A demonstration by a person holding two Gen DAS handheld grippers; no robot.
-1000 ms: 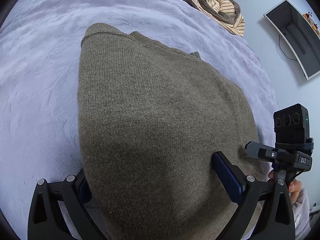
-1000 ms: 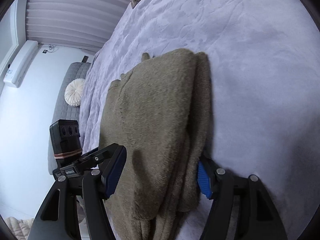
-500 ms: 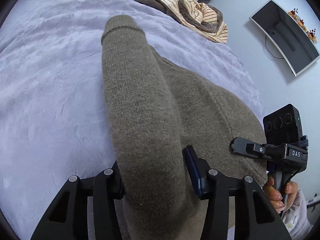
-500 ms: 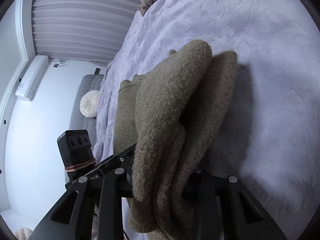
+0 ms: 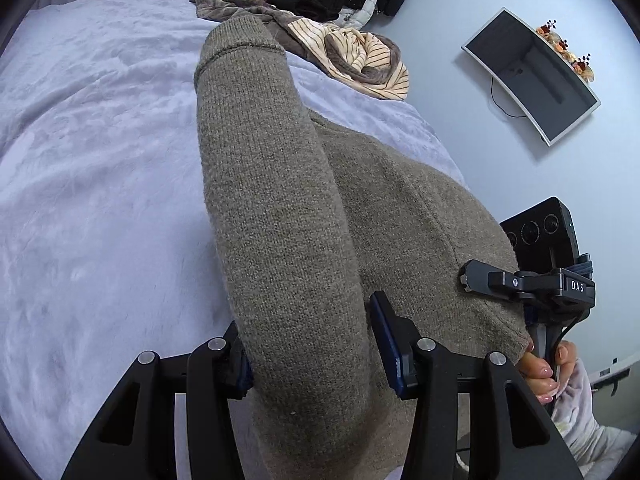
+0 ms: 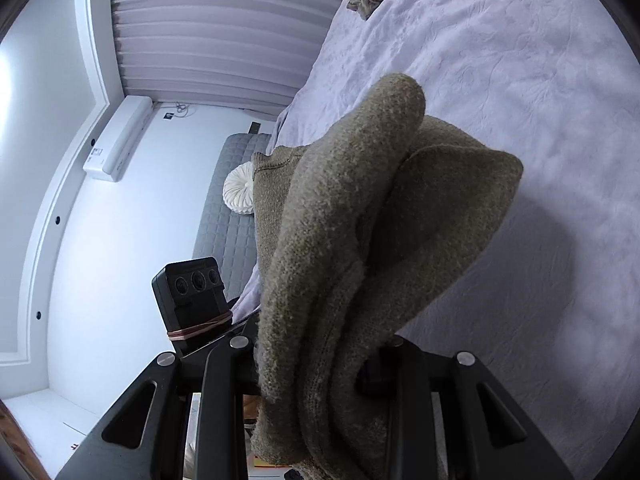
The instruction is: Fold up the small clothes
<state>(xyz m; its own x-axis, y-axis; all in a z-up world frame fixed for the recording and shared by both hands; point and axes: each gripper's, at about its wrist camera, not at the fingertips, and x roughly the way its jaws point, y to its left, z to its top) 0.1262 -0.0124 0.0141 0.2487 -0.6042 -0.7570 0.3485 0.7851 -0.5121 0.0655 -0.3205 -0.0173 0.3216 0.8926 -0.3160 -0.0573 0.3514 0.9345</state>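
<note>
The olive-brown knitted sweater [image 5: 280, 208] is held off the lavender bedspread [image 5: 92, 184] at its near edge, gathered into thick rolls so that both ends of one edge can be carried together. The left tongs [image 5: 310, 346] are closed on a rolled bunch of the knit, whose ribbed band [image 5: 236, 46] stands up toward the far side of the bed; the blue pads press the roll from either side, which keeps the layers from sliding apart. The right tongs [image 6: 316, 364] likewise clamp several stacked layers of the same garment [image 6: 360, 240], the fabric fanning upward and casting a shadow on the bedspread [image 6: 540, 100], evidence that this part hangs clear of the bed. Gripping both sides at once presumably lets the raised edge be carried over the remainder as a further fold. Beyond the sweater, a heap of striped and dark clothes [image 5: 348, 56] lies at the far edge of the bed, apparently waiting its turn. A wall-mounted screen [image 5: 532, 76] appears in the left view, and a grey quilted bench with a round white cushion [image 6: 239, 194] in the right.
</note>
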